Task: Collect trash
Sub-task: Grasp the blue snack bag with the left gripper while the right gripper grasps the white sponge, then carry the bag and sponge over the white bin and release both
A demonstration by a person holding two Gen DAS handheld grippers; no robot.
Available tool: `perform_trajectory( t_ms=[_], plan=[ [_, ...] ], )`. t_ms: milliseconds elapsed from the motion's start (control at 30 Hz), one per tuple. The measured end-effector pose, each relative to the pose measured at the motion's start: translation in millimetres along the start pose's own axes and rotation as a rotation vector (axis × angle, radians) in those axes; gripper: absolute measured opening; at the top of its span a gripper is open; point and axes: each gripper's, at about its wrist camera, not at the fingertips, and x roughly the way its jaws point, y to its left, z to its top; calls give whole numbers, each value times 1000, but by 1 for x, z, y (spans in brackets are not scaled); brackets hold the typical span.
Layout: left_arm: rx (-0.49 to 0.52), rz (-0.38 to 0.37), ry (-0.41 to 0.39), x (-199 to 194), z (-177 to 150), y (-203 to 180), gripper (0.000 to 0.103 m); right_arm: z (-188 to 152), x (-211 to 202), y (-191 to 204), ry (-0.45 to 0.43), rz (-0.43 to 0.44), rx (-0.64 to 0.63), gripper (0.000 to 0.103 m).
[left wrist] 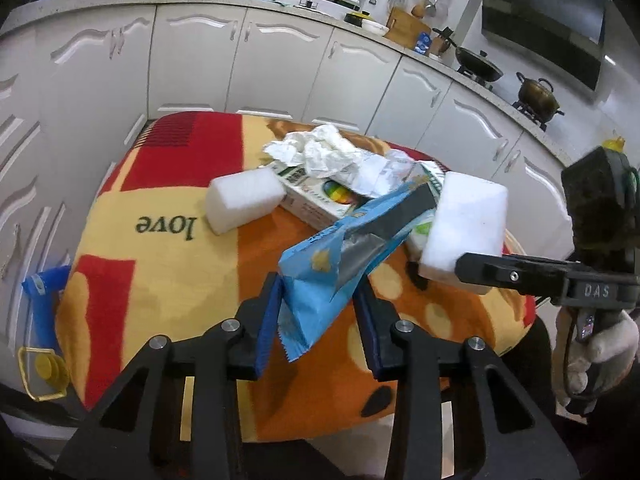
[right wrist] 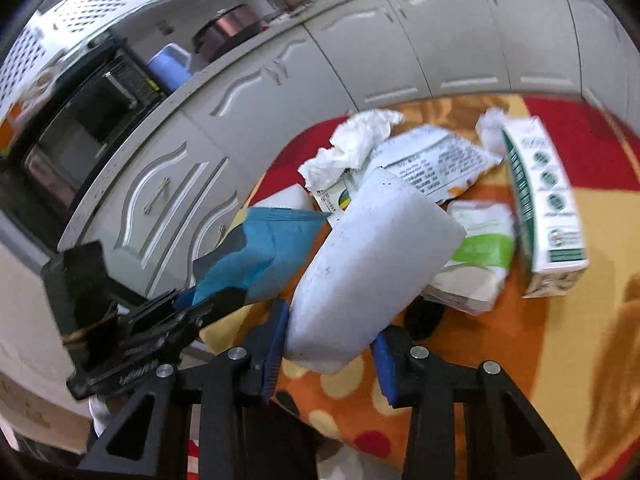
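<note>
Left wrist view: at the far left a blue bottle (left wrist: 42,304) stands beside the table, whose patterned blanket (left wrist: 160,248) carries the word "love". Further in, a white foam block (left wrist: 244,200) lies on the blanket, touching a small printed carton (left wrist: 316,200) with crumpled white tissue (left wrist: 320,148) heaped on top. In the foreground the left gripper (left wrist: 316,320) has its blue pads nearly together on a blue snack wrapper (left wrist: 340,252) — the wrapper's lower end is pinched between them while its torn, silver-lined end sticks up and away toward the pile. To the right, the right gripper (left wrist: 472,276), held by a gloved hand (left wrist: 600,356), clasps a second foam block (left wrist: 464,224) lifted above the blanket, just beside the wrapper. In the right wrist view that block (right wrist: 372,272) fills the narrow gap between the pads, tilted, its far end over a green-and-white tissue pack (right wrist: 480,248); a tall green-printed carton (right wrist: 548,200) stands at the right.
</note>
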Motion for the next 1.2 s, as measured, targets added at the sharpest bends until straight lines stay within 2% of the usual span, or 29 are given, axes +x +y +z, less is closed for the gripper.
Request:
perform_trajectory(
  t_ms=[133,267,633,1000,1200],
  plan=[
    [23,14,20,5,-1,-10,27,-7,-21,-5,-23,-25,-29,38],
    [-7,-14,13,2,1,-16,26,-11,-41,-13,-50,-34,-37,38],
    [77,-31,-26,-8,22,-62,26,-15,-79,-42,-117,-85,-12,38],
    [143,-102,-20,17,45,-118,25,-18,-118,-77,-182,-147,34,38],
    [194,-156,2,40,57,-157,25,-24,-144,-111,-220,-188,99,38]
  ],
)
